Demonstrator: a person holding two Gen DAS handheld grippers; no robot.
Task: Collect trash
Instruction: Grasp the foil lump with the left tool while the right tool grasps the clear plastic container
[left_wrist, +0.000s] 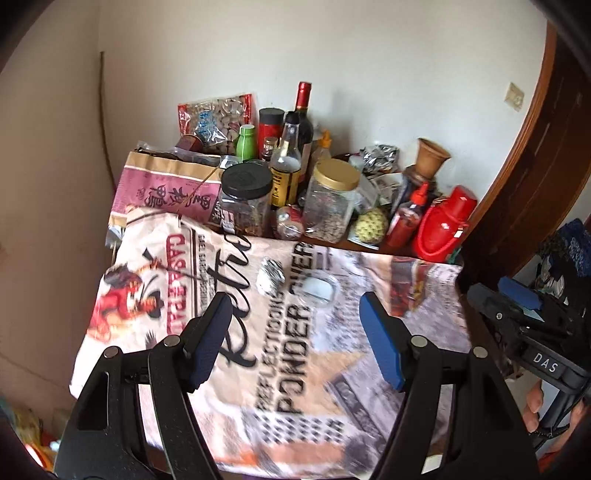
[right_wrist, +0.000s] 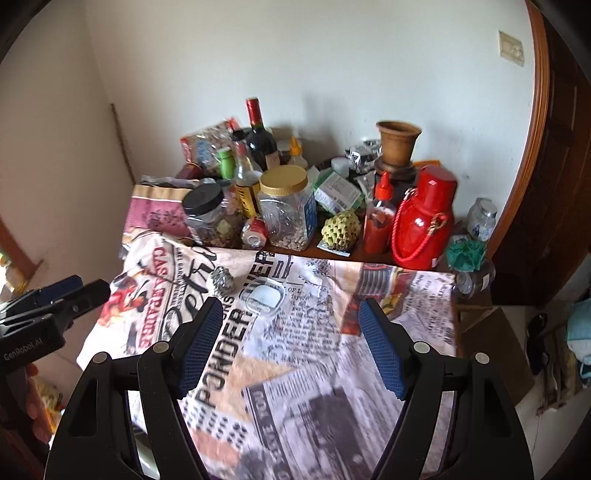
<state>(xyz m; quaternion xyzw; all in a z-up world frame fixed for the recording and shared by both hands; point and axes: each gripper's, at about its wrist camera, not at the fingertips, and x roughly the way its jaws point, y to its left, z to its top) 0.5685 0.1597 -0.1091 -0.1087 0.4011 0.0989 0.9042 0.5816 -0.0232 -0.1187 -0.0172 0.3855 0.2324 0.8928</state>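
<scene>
My left gripper (left_wrist: 295, 314) hangs above the near half of a table draped in a newspaper-print cloth (left_wrist: 332, 387), its blue-padded jaws standing wide with nothing between them. My right gripper (right_wrist: 291, 321) hovers over the same cloth, jaws likewise wide and empty; each gripper shows at the edge of the other's view.

The trash lies on the cloth ahead of both. A crumpled ball of silver foil (left_wrist: 270, 278) sits toward the far-left part of the cloth, and just beside it, to its right, lies a small clear plastic container with a white patch inside (left_wrist: 318, 288). From the right wrist the foil ball (right_wrist: 220, 281) and the clear container (right_wrist: 263, 297) appear just beyond my left finger, apart from the pads. A small scrap of clear wrapping (right_wrist: 312, 277) lies a little farther right on the cloth.

Beyond the cloth the bare back of the table is crowded: a clear jar with a black lid (left_wrist: 245, 201), a clear jar with a gold lid (left_wrist: 332, 199), a dark wine bottle with a red cap (left_wrist: 303, 114), a red squeeze bottle (left_wrist: 408, 218), a shiny red flask with a red cord (left_wrist: 443, 225), a green bumpy custard apple (right_wrist: 340, 227) and a brown clay pot (right_wrist: 398, 142).
</scene>
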